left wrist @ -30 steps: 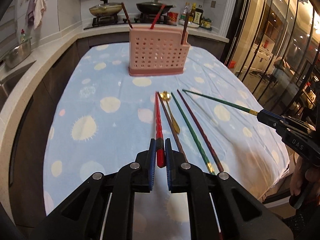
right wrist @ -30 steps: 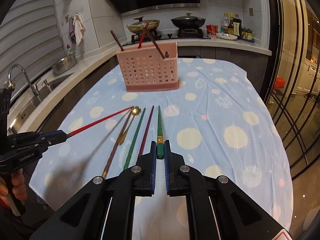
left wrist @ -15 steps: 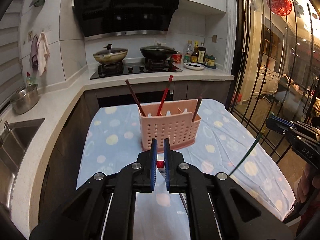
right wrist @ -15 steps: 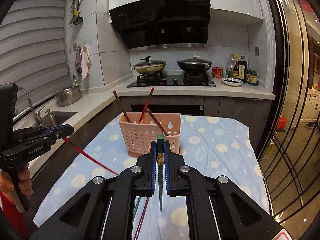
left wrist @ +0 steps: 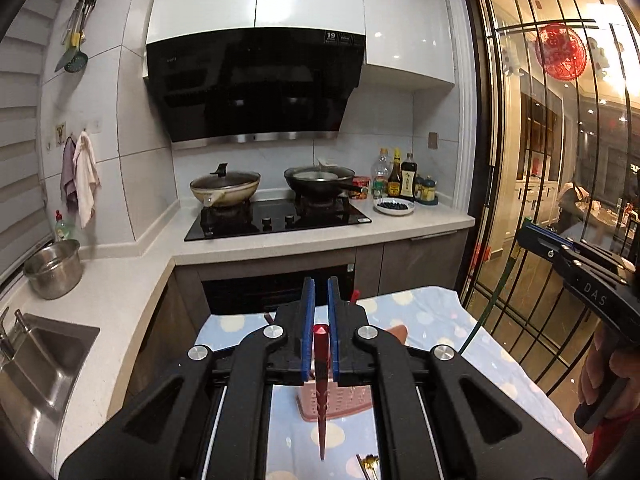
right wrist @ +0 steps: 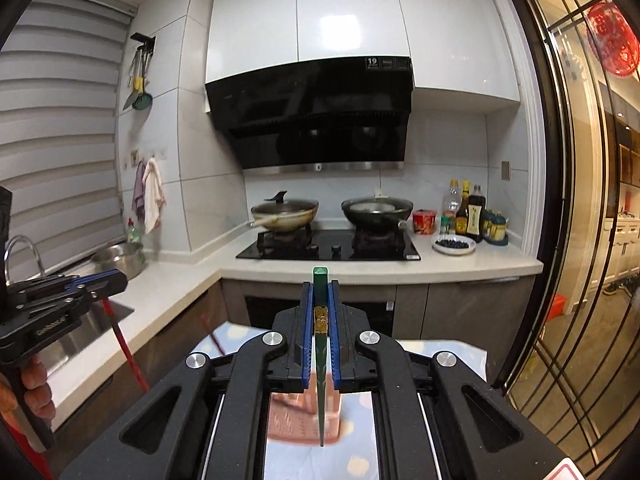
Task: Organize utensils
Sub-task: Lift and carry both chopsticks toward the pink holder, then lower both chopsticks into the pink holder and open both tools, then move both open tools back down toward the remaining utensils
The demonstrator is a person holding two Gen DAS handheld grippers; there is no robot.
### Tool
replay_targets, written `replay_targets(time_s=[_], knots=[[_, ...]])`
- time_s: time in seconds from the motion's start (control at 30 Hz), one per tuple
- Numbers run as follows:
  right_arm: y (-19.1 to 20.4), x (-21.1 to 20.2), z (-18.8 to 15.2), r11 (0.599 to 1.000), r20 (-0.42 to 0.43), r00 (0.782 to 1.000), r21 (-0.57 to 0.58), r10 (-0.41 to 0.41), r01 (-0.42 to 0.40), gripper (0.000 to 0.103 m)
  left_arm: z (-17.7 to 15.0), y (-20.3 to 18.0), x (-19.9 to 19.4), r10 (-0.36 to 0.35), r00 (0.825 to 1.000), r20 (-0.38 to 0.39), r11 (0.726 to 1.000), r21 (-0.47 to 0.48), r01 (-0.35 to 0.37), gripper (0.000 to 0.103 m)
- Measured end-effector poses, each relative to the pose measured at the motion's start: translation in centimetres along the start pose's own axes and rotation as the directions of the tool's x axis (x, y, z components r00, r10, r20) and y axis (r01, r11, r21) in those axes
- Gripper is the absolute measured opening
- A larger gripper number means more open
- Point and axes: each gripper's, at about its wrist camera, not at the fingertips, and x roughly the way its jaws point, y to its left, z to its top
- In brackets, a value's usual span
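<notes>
Two chopsticks held tip-down above the pink holder

The slim red lacquered chopstick [left wrist: 321, 384] hangs point-down, pinched near its top in the left gripper [left wrist: 319, 334]; the dark green chopstick with a gold band [right wrist: 320, 344] hangs likewise, clamped in the right gripper [right wrist: 320, 332]. Both tips hover over the pink perforated plastic utensil holder [left wrist: 340, 402] on the blue spotted tablecloth [left wrist: 436, 320]. Best to centre each tip over a compartment, lower straight, and release only once it is well inside.

bright indoor light | glare on white cabinets [right wrist: 344, 12] | fisheye-curved edges | blurred pink rack [right wrist: 304, 412]
</notes>
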Motion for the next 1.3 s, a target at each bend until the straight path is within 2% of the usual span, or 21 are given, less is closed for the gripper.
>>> replay_targets(time_s=[0.1,0.13,0.2,0.37,0.6,0.83,0.9,0.93,0.97,1.0,1.07,1.17,1.3], knots=[[-0.1,2.0,1.7,1.0,0.011,1.0,-0.006,-0.015,0.016,0.007,2.4,0.4,0.9,-0.001,1.0,0.027,1.0,-0.002,0.001,0.005],[-0.1,2.8,2.2,1.0,0.011,1.0,-0.006,-0.019,0.019,0.007,3.1,0.5,1.3,-0.001,0.999,0.036,1.0,-0.004,0.001,0.001],[-0.1,4.2,2.8,1.0,0.008,1.0,-0.006,-0.026,0.026,0.007,4.4,0.7,2.2,0.0,0.999,0.043,1.0,-0.008,0.001,0.0],[0.3,8.5,2.5,1.0,-0.05,0.999,0.006,-0.02,0.02,0.007,5.6,1.6,6.0,-0.001,1.0,0.011,1.0,-0.021,0.001,0.0],[1.2,13.3,-1.2,1.0,-0.175,0.985,-0.005,0.003,-0.004,0.007,2.6,2.9,10.8,0.011,0.994,-0.108,0.999,-0.04,-0.015,0.0],[1.6,15.2,-4.7,1.0,-0.251,0.968,-0.007,0.001,-0.003,0.007,-0.1,3.9,10.4,0.018,0.99,-0.14,0.998,-0.054,-0.026,0.001],[1.5,14.9,-5.0,1.0,-0.252,0.968,-0.001,-0.007,0.007,0.013,-1.0,4.0,9.9,0.019,0.989,-0.149,0.998,-0.057,-0.028,0.003],[1.4,14.5,-5.0,1.0,-0.246,0.969,0.0,-0.013,0.014,0.016,-1.5,4.1,9.6,0.021,0.988,-0.155,0.998,-0.058,-0.031,0.005],[1.4,14.2,-5.1,1.0,-0.242,0.97,0.002,-0.012,0.013,0.018,-2.0,4.1,9.3,0.025,0.986,-0.162,0.998,-0.06,-0.035,0.015],[1.4,13.5,-5.2,1.0,-0.24,0.971,0.006,-0.01,0.012,0.019,-2.6,4.1,8.8,0.031,0.986,-0.164,0.997,-0.063,-0.042,0.033],[1.2,12.1,-5.6,1.0,-0.229,0.973,0.01,-0.015,0.018,0.026,-3.9,4.0,7.8,0.063,0.986,-0.156,0.996,-0.059,-0.073,0.057],[1.1,10.0,-6.5,1.0,-0.227,0.974,0.012,-0.02,0.023,0.033,-5.8,3.2,6.2,0.094,0.983,-0.159,0.994,-0.032,-0.1,0.06],[1.0,6.4,-9.2,1.0,-0.254,0.967,0.019,-0.007,0.013,0.038,-8.7,2.6,4.4,0.075,0.978,-0.196,0.996,-0.028,-0.082,0.063]])
